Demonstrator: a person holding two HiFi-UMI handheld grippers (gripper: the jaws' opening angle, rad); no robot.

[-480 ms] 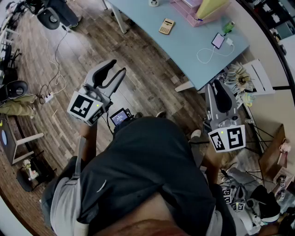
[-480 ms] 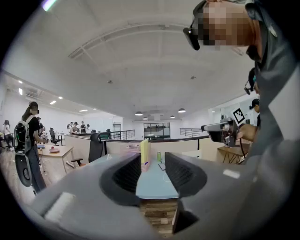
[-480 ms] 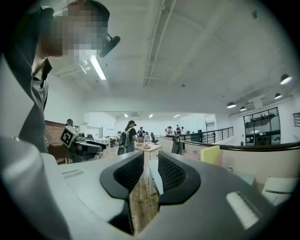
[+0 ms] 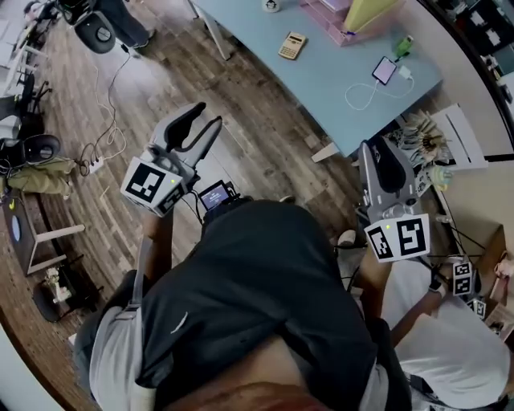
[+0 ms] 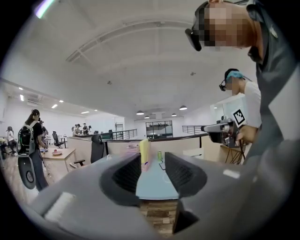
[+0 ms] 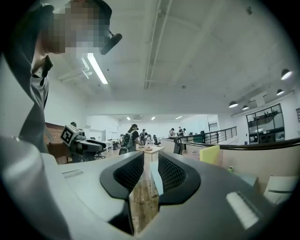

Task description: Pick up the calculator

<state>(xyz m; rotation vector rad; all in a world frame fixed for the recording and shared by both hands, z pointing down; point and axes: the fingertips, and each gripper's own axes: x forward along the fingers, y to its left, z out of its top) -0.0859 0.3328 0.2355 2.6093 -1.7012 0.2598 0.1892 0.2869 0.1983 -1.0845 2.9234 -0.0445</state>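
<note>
Left gripper (image 4: 206,116) is out in front of the body, jaws spread a modest way, nothing in the gap, just table top showing through it. Right gripper (image 4: 377,148) is alongside, jaws only a slit apart and also empty, aimed level over the floor (image 4: 257,120).

What's new in the last half second? Little from the tools. Both sit almost where they were, while the table (image 4: 321,88) has slipped a touch up and right in the head view. The real newcomer is a person in white (image 4: 450,353) at the lower right, just beside the right arm.

The calculator (image 4: 292,45) lies flat on the table near its left edge, toward the far end, well apart from both grippers. A phone (image 4: 384,71) rests by the right edge, and a pink tray (image 4: 329,20) is at the far end.

I'd call this barely started. The whole reach lies ahead, and the left gripper looks the likelier taker.
</note>
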